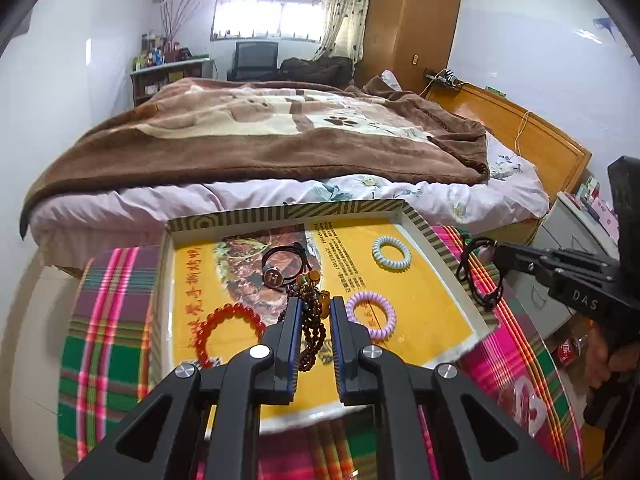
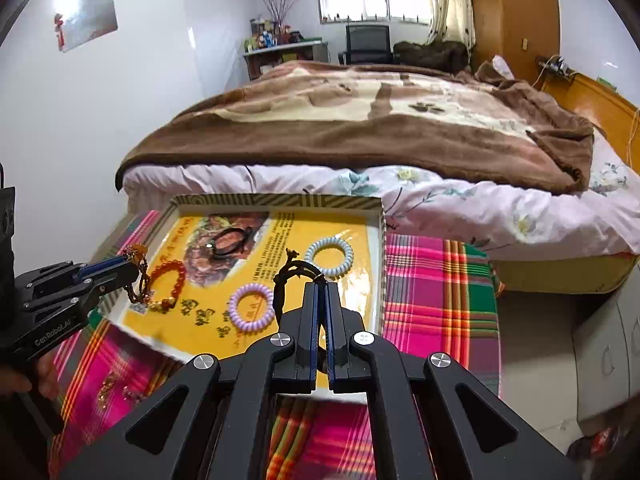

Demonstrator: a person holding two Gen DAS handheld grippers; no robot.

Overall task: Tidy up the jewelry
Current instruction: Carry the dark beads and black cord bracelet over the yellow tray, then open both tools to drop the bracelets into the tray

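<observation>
A shallow tray (image 1: 288, 211) with a yellow printed liner sits on a plaid cloth. In it lie a red bead bracelet (image 1: 224, 330), a black cord with a round H charm (image 1: 280, 266), a purple coil hair tie (image 1: 372, 314) and a pale blue coil hair tie (image 1: 391, 253). My left gripper (image 1: 314, 312) is shut on a dark brown bead strand (image 1: 314, 336) above the tray; it also shows in the right wrist view (image 2: 136, 264). My right gripper (image 2: 320, 292) is shut on a black cord bracelet (image 2: 286, 280), seen over the tray's right rim in the left wrist view (image 1: 478, 272).
The plaid cloth (image 2: 436, 292) covers the table. A bed with a brown blanket (image 1: 256, 136) stands right behind the tray. A white drawer unit (image 1: 568, 248) and a red-labelled bottle (image 1: 570, 352) are at the right.
</observation>
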